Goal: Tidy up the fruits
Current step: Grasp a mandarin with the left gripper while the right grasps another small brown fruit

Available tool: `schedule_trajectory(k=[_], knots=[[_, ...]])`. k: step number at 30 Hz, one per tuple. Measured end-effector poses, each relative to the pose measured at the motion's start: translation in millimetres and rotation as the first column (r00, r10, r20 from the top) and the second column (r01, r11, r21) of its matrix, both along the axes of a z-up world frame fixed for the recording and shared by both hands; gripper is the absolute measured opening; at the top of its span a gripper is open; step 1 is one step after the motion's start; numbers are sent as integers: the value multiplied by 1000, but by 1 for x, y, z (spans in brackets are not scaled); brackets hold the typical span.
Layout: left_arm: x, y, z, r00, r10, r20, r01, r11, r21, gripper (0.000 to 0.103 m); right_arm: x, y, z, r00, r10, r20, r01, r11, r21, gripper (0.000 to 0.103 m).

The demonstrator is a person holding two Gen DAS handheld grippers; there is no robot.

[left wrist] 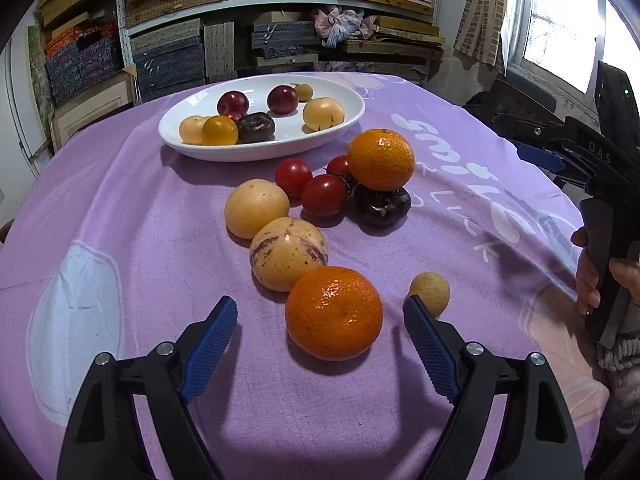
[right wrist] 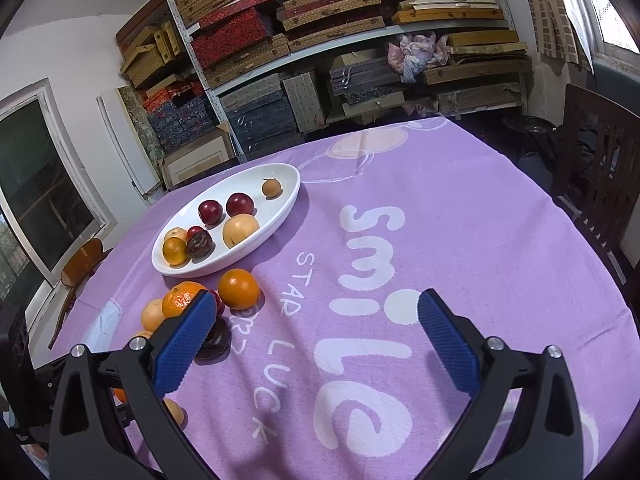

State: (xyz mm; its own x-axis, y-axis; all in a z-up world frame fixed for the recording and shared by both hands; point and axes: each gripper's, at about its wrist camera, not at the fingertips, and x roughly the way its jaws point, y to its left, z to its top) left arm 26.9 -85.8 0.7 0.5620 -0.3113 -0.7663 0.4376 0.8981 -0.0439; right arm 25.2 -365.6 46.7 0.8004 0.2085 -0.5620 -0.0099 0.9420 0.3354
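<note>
white dish (left wrist: 344, 128) holds eight small fruits. left gripper (left wrist: 320, 312) spread wide around near orange (left wrist: 334, 312); right gripper (right wrist: 316, 312) spread, empty. chair (right wrist: 600, 168) only in right view.

**A storeroom of stacked boxes behind a lilac-covered table**

A white metal shelving unit (right wrist: 340, 44) fills the back wall, packed with flat woven-straw, red-patterned and dark blue boxes. A crumpled pink-and-white cloth bundle (right wrist: 416, 54) sits on one shelf. More cartons stand on the floor beneath. A dark wooden slatted chair (right wrist: 600, 184) stands by the table's far-right edge. A white-framed window (right wrist: 36, 196) lies at the left; another bright window (left wrist: 568, 20) with a brick-patterned curtain (left wrist: 482, 8) brings daylight. A lilac printed tablecloth (right wrist: 460, 208) reading "smile" covers the table.
</note>
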Motion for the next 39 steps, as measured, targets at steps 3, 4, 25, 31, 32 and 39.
schedule_trajectory(k=[3,4,25,31,32,39], knots=[[4,2,-4,1000,1,-29,-1,1000,-15,64,1,-2,-2,1000,-1,-7,1,1000,4,99],[3,3,-4,999,-3,-33,2,1000,-26,58,1,-2,-3,1000,-2,-10,2,1000,6,99],[10,92,-1,984,175,-26,-176,981,-81,47,-63,150,-4,881,471,-40,-447,804,-393,86],[8,93,0,987,158,-6,-158,985,-66,47,-50,150,-22,871,470,-146,-490,806,-331,60],[7,92,1,988,156,-2,-156,986,-65,47,-49,150,-22,871,469,-149,-491,804,-336,60],[8,91,0,989,148,-9,-148,987,-69,47,-49,169,-29,839,499,-215,-543,749,-379,37]])
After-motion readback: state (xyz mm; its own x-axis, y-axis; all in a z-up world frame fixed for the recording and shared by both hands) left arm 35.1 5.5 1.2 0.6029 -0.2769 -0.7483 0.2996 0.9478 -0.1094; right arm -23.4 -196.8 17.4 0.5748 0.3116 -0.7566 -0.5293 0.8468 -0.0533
